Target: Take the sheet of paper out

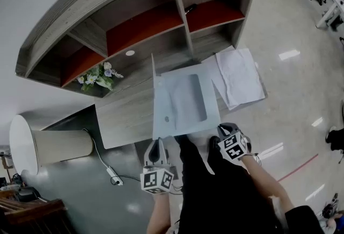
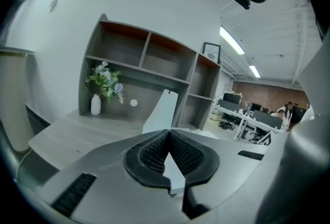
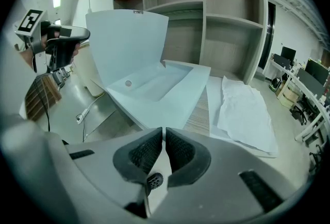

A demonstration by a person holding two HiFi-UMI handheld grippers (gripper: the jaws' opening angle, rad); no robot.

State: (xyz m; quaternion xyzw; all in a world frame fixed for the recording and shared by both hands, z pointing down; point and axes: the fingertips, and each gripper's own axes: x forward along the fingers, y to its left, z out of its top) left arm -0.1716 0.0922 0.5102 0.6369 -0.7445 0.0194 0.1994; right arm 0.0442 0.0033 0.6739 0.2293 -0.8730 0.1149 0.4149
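One sheet (image 3: pixel 242 109), beyond right hand-held gripper (image 3: pixel 163 133) (apart)

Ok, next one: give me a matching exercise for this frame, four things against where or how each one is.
Things:
1 left gripper
2 right gripper
3 white paper
4 flowers

Places and states:
A lying on the desk, right of the blue folder
B standing at the desk's back left, under the shelf
C shut on the folder's near edge
D shut on the folder's raised flap

Pairs: 1-D, 2-C, 3-A, 4-B
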